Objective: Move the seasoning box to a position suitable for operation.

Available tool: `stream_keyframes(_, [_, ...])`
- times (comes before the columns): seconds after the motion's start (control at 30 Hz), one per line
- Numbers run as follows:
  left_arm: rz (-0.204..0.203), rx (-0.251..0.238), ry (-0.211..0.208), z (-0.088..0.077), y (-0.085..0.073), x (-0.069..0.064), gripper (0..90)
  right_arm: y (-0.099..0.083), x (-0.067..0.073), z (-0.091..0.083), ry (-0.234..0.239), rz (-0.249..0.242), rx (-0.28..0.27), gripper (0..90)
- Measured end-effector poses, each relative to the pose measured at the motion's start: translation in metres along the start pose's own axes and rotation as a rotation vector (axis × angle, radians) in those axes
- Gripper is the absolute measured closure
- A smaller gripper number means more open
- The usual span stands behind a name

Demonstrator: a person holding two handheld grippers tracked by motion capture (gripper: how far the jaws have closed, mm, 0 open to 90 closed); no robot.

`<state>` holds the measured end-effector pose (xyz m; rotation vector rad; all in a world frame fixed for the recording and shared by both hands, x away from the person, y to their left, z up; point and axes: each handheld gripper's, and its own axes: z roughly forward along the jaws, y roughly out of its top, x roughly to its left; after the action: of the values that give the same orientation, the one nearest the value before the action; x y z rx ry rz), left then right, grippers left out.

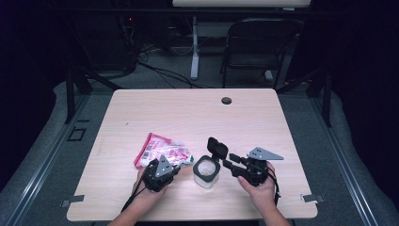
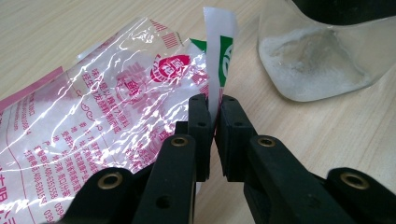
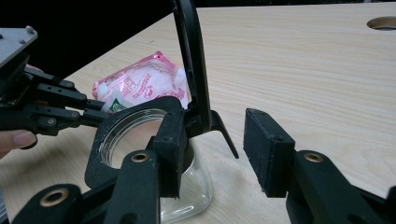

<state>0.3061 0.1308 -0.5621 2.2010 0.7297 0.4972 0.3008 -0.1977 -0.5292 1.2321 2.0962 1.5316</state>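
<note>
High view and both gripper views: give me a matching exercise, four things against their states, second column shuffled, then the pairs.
Things:
1. bag
2. jar
3. left gripper
4. right gripper

States:
A. open, fingers apart beside the jar's rim
B. lid flipped up, a little white powder at the bottom
C. pink and clear plastic, lying flat on the table
D. shut, pinching the bag's corner

Pairs: 1-C, 2-B, 3-D, 4-A
</note>
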Motion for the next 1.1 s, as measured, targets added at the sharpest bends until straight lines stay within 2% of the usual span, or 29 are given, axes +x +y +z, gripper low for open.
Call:
stream_keyframes(0.5, [-0.021,-0.025,0.009,-0.006,0.002,0.006,88.8,0.000,0.000,-0.001,0.002,0.002,-0.006,58.0])
stream_keyframes(0.73, [-0.019,-0.044,0.017,-0.009,0.002,0.007,90.0,0.003,0.005,-0.005,0.008,-0.019,-0.047,57.9])
stream_keyframes(1.1, [-0.023,-0.050,0.018,-0.011,0.004,0.008,90.0,0.004,0.008,-0.007,0.022,-0.032,-0.063,57.8])
